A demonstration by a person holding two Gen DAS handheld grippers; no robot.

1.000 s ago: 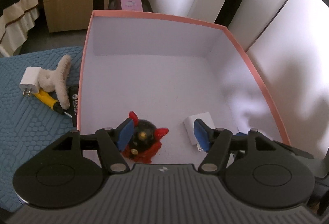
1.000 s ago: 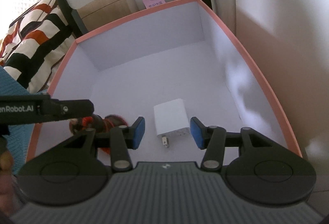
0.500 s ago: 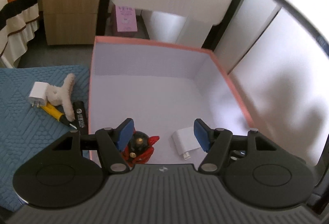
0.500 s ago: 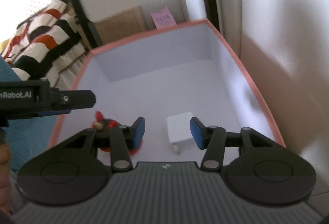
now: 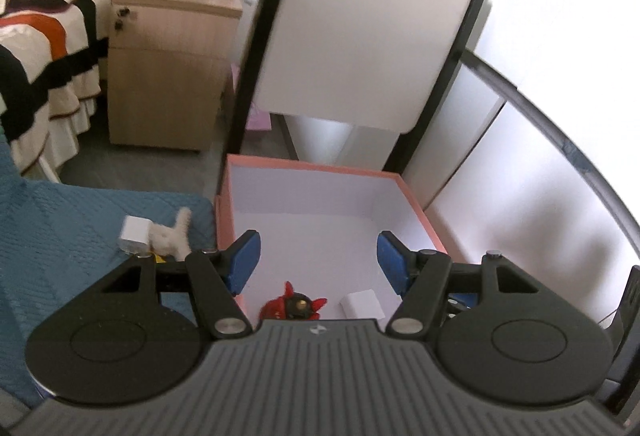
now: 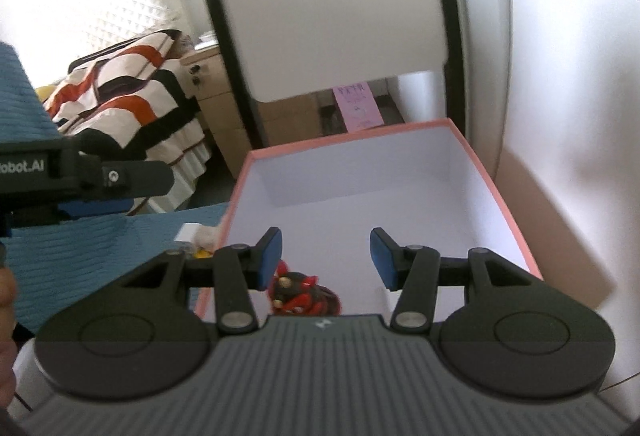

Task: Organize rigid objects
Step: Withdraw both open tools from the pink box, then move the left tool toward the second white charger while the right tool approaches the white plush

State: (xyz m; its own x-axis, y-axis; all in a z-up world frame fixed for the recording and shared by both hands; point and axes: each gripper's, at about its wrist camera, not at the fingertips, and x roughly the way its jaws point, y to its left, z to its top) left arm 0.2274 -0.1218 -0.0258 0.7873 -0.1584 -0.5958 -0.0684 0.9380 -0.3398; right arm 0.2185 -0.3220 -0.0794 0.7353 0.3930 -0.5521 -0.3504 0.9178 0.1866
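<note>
A pink-rimmed box [image 5: 416, 204] with a white inside lies ahead; it also shows in the right wrist view [image 6: 496, 196]. Inside near its front wall lie a red and black figurine [image 5: 294, 306] and a white charger [image 5: 362, 303]. The figurine also shows in the right wrist view [image 6: 300, 290]. My left gripper [image 5: 318, 262] is open and empty, raised above the box's near end. My right gripper [image 6: 326, 260] is open and empty, also above the near end. On the blue mat [image 5: 60, 236] left of the box lie another white charger [image 5: 134, 232] and a fluffy cream clip [image 5: 174, 240].
A wooden bedside cabinet [image 5: 168, 72] and a striped bedspread [image 5: 36, 48] stand at the back left. A white chair back [image 5: 360, 20] rises behind the box. A white wall panel [image 5: 520, 196] runs along the box's right side. The other gripper's body [image 6: 80, 176] shows at left.
Both grippers have lifted up and back from the box, so the figurine and charger sit lower in view. Both stay open and empty.
</note>
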